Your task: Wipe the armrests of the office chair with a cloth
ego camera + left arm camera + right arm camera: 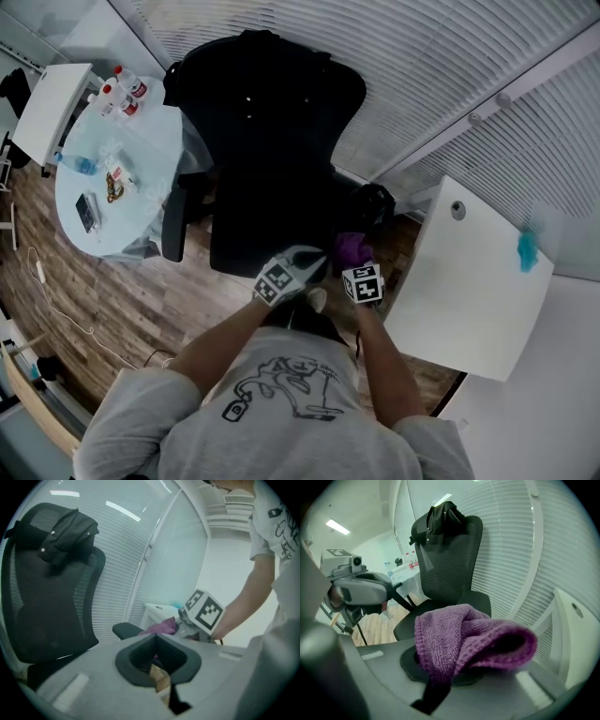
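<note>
A black mesh office chair [272, 141] stands in front of me with a dark garment [258, 56] draped over its backrest. Its left armrest [173, 223] and right armrest [375, 202] flank the seat. My right gripper [356, 264] is shut on a purple cloth [349, 246], which bunches over its jaws in the right gripper view [464, 639]. It hovers near the seat's front right corner, short of the right armrest. My left gripper [317, 265] is beside it, shut and empty [156, 637]. The cloth [161, 627] and an armrest [126, 630] show beyond its jaws.
A round glass table [155, 150] with bottles [122, 94] and a phone [86, 212] stands left of the chair. A white desk [469, 291] with a teal object [528, 249] is on the right. Window blinds [422, 56] run behind. A cable [66, 309] lies on the wood floor.
</note>
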